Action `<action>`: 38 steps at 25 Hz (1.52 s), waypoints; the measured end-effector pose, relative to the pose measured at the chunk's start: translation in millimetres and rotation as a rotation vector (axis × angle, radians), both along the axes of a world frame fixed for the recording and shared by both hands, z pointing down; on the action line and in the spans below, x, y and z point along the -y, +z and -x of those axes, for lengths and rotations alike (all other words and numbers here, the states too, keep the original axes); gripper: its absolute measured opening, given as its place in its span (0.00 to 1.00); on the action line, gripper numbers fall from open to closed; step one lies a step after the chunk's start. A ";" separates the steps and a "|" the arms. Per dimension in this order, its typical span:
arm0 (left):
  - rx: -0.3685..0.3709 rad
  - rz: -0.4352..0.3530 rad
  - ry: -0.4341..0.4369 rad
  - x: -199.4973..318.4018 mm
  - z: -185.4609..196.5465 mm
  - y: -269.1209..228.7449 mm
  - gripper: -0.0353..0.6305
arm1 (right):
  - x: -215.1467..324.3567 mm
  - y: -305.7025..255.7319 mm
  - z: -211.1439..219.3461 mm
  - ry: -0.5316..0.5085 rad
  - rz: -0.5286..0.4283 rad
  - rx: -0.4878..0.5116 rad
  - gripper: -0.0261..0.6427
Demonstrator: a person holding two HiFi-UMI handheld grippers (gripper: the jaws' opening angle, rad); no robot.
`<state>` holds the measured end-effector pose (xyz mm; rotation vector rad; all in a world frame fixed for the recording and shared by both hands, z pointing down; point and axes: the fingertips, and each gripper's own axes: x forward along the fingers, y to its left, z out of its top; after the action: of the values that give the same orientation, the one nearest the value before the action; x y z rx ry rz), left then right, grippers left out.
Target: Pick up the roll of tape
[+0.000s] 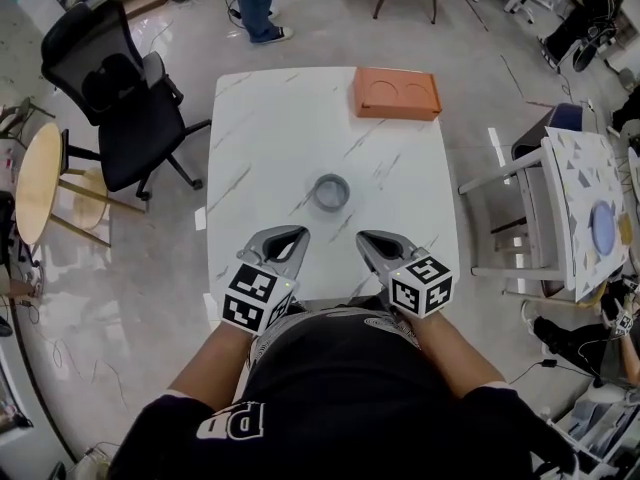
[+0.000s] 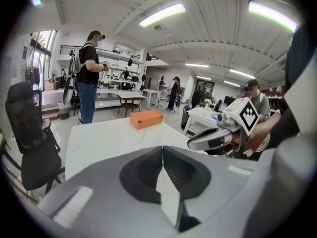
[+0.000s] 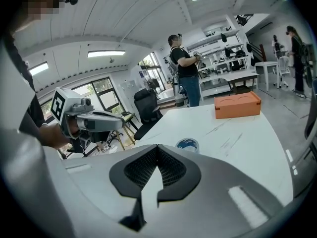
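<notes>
Your surface [image 1: 260,138] is a square white slab streaked with thin grey marble veins. It stands on a pale, glossy floor [image 1: 120,318] in a bright open workroom with strip lights overhead.

The roll of tape [image 1: 331,192] lies flat near the middle of the slab. It is a short grey ring with a hollow centre.

Beyond the roll, at the far edge, sits a flat orange box [image 1: 396,93] with two shallow round recesses in its top. To the left of the roll, off the slab, stands a black office chair [image 1: 120,98].

Your left tool [image 1: 290,232] and right tool [image 1: 370,236] hover on the near side of the roll, one to each side and apart from it. Both are smooth grey plastic with ribbed inner pads. On each, the jaws are pressed together with nothing between them.
</notes>
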<state>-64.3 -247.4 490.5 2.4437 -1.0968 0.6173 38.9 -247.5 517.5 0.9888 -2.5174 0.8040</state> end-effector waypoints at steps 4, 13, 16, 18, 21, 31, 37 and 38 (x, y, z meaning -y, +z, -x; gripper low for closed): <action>0.008 0.005 -0.014 1.9 -4.8 -0.5 0.14 | 5.1 1.1 -5.2 -0.009 0.007 0.009 0.04; 0.027 0.004 -0.011 -1.6 -10.3 1.2 0.14 | 5.5 2.2 -10.3 -0.009 0.007 0.022 0.04; 0.032 0.003 -0.006 -2.0 -10.5 0.8 0.14 | 3.6 2.2 -11.5 -0.004 0.007 0.024 0.04; 0.038 -0.008 -0.006 -1.4 -10.9 -0.7 0.14 | 2.3 2.3 -12.2 -0.003 0.006 0.023 0.04; 0.053 -0.012 0.006 -1.8 -14.9 -2.1 0.26 | 0.0 2.3 -13.4 -0.002 0.004 0.021 0.04; 0.077 -0.013 0.024 -2.1 -15.2 0.3 0.28 | -2.1 -1.5 -17.4 0.018 -0.002 0.023 0.04; 0.130 -0.046 0.068 4.0 -20.6 1.6 0.28 | -2.4 -3.6 -21.4 0.034 -0.008 0.030 0.04; 0.144 -0.054 0.081 6.6 -23.0 2.2 0.28 | -2.1 -3.3 -22.6 0.038 -0.009 0.031 0.04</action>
<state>-41.3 -254.0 492.8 2.5337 -1.0861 0.8099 61.4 -245.4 514.2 1.0374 -2.5376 0.8263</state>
